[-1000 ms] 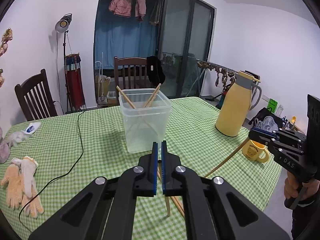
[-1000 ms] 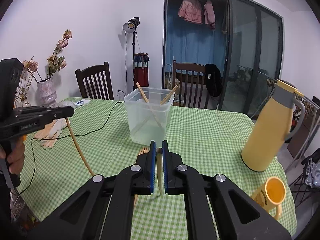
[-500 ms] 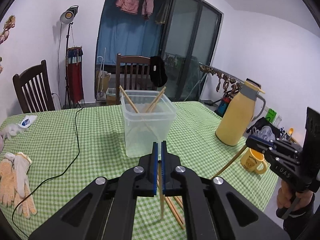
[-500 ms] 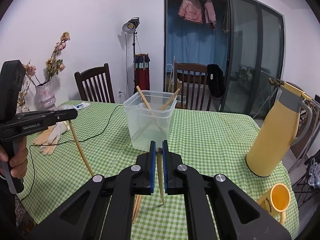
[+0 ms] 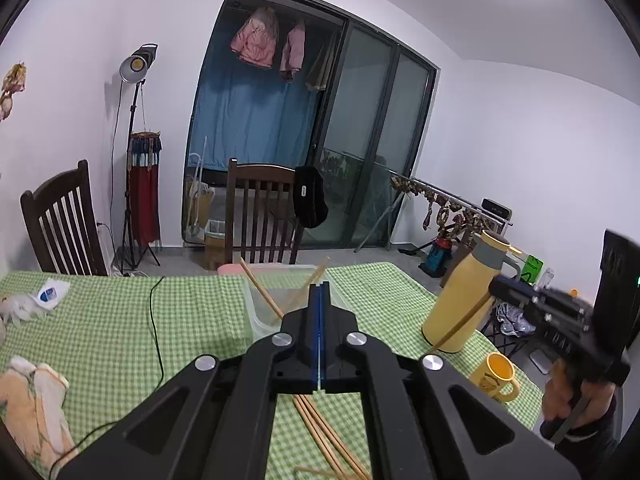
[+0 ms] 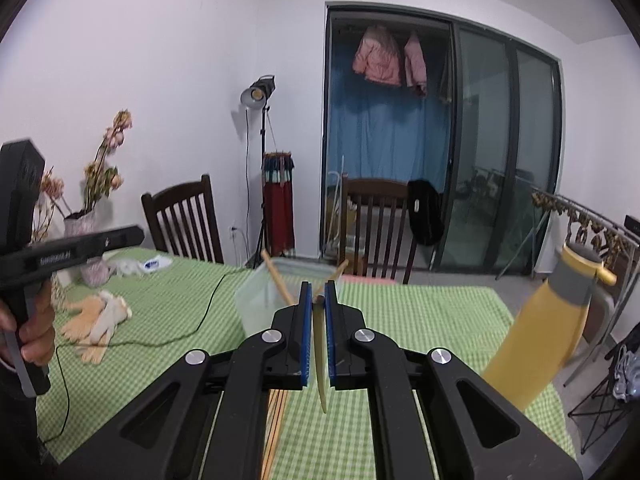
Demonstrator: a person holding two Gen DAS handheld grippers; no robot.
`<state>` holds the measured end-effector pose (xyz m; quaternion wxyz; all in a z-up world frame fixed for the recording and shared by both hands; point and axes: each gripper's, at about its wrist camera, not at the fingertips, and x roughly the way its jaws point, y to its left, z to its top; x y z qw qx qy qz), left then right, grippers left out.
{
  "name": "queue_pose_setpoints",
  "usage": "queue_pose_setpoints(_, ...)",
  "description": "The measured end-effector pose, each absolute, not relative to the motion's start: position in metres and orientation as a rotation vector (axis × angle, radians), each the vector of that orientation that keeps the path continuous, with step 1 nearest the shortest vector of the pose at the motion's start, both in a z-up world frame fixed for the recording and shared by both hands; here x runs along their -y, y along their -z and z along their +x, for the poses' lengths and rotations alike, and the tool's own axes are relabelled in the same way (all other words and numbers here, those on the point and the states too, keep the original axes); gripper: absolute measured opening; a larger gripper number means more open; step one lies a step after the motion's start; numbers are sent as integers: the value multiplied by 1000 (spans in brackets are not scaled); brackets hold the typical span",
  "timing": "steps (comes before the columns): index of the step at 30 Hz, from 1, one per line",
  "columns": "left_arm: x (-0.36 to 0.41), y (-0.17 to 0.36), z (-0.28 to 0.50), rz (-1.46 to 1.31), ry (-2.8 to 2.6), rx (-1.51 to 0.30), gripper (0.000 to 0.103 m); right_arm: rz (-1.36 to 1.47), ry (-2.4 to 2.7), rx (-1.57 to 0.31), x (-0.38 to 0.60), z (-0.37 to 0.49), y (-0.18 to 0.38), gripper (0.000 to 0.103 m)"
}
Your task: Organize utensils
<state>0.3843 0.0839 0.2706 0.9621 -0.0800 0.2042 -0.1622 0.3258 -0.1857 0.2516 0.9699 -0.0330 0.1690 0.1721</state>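
Note:
A clear plastic tub (image 5: 260, 304) stands mid-table with two wooden chopsticks (image 5: 262, 298) leaning in it; it also shows in the right wrist view (image 6: 256, 300). My right gripper (image 6: 318, 300) is shut on a wooden chopstick (image 6: 320, 364) that hangs down, raised above the table before the tub. That chopstick shows in the left wrist view (image 5: 460, 324) under the right gripper (image 5: 496, 288). My left gripper (image 5: 319, 292) is shut, and I cannot see anything between its pads. Several loose chopsticks (image 5: 320, 428) lie on the cloth beneath it.
A yellow thermos jug (image 5: 464, 300) and a yellow mug (image 5: 494, 376) stand at the table's right edge. Cream gloves (image 5: 36, 396), a black cable (image 5: 154, 332) and a vase of dried flowers (image 6: 88, 256) are on the left. Wooden chairs (image 5: 260, 208) stand behind the table.
Both grippers have lifted and tilted upward. The right one still holds its chopstick. The chopstick seen below the left gripper's pads earlier no longer shows there.

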Motion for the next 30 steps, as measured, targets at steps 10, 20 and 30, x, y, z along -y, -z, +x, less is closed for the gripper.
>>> queue_pose_setpoints(10,-46,-155,364,-41,404,-648,26,-28,-348,-370,201,339,-221,6)
queue_pose_setpoints(20,53,0,304,-103,368,-974,48,19,-339,-390,228,304,-161,7)
queue_pose_setpoints(30,106,12,259,274,176,-842,60,-10,-360,-395,245,264,-154,6)
